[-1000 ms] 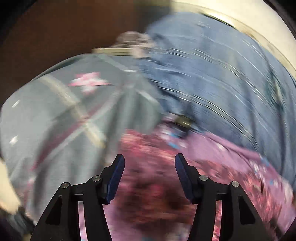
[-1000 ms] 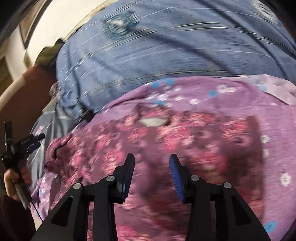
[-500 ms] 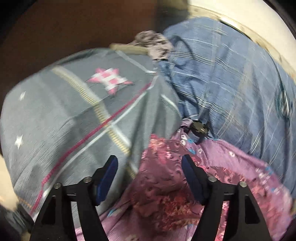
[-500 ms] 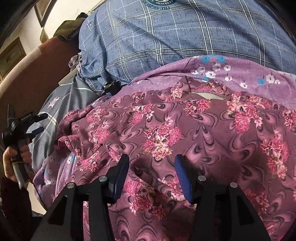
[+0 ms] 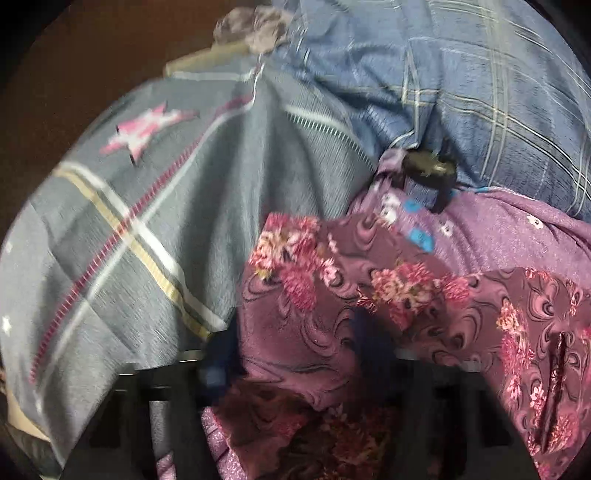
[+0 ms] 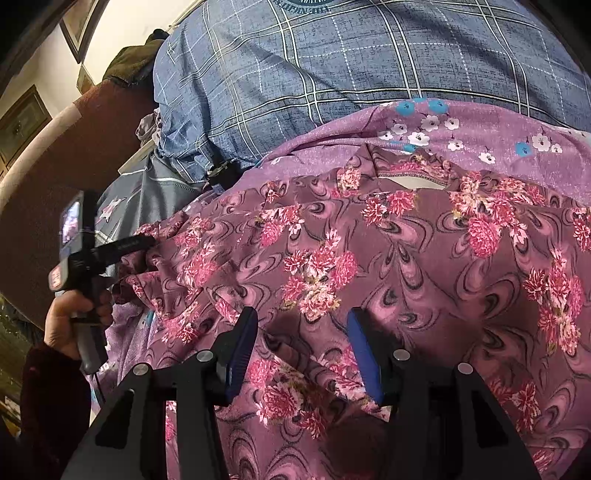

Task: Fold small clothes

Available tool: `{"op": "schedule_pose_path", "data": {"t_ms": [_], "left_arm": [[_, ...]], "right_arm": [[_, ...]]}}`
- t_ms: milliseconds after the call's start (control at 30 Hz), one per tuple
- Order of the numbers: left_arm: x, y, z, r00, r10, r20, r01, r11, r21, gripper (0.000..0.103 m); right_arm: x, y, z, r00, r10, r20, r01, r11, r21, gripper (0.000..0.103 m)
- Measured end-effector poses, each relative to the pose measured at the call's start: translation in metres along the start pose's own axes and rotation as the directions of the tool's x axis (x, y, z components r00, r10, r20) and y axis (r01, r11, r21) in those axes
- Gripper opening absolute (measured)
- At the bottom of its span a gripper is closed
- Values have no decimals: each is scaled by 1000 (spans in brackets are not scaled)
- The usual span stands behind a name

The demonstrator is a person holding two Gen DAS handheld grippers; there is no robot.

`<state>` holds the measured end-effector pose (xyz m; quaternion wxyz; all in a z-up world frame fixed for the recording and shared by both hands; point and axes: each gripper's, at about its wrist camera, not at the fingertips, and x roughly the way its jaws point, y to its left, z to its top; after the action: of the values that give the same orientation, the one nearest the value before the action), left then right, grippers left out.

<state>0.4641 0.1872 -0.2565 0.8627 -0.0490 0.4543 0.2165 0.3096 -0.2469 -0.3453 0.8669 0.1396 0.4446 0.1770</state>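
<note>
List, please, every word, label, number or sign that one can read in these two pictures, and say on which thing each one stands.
No text can be read with certainty.
Round emblem on the blue checked cloth: it has lettering, but it is cut by the frame and too small to read.
Red-and-white label on the left gripper's body: too small to read.
Small screen on that gripper: blurred.
Floral garment: pattern only, no text.

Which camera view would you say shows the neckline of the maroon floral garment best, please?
The right wrist view: the maroon floral garment lies spread and sharp, its neckline opening visible. The left wrist view is blurred and shows only a bunched edge, no neckline.
</note>
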Motion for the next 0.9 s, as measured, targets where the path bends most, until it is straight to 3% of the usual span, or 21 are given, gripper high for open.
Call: {"op": "schedule_pose_path", "data": {"t_ms": [33,133,233,400,567,700,767,900], "left_arm": [[0,3,2,1000,-7,5,7,1000,-13,25],[-5,9,8,998,-50,47,51,999,-19,13],[-16,14,9,989,-108,104,112,993,-40,10],[-42,22,16,959,-166,230,179,983,-35,9],[-58,32,9,921,-291,259,312,949,-43,8],[-85,30,4,868,-403,290,422,907,-2,8],[-106,27,-4,836,-454,306,466,884,38,8],[-137,1,-21,761,-578,295,563,814,141,8]], "right_arm": [[-1,0,0,1000,0,2,0,1000,-1,52],[-3,0,0,1000,1,12,-1,1000,-5,51],[-5,-1,0,1000,8,23,-8,1000,1,51],[-6,-1,-1,999,13,31,-14,1000,4,51],[-4,-1,0,999,29,33,-29,999,13,51],[-7,-3,5,990,134,50,-137,989,56,54],[-11,-6,9,969,236,67,-242,965,102,54],[-15,-22,13,882,450,143,-472,843,260,71]]}}
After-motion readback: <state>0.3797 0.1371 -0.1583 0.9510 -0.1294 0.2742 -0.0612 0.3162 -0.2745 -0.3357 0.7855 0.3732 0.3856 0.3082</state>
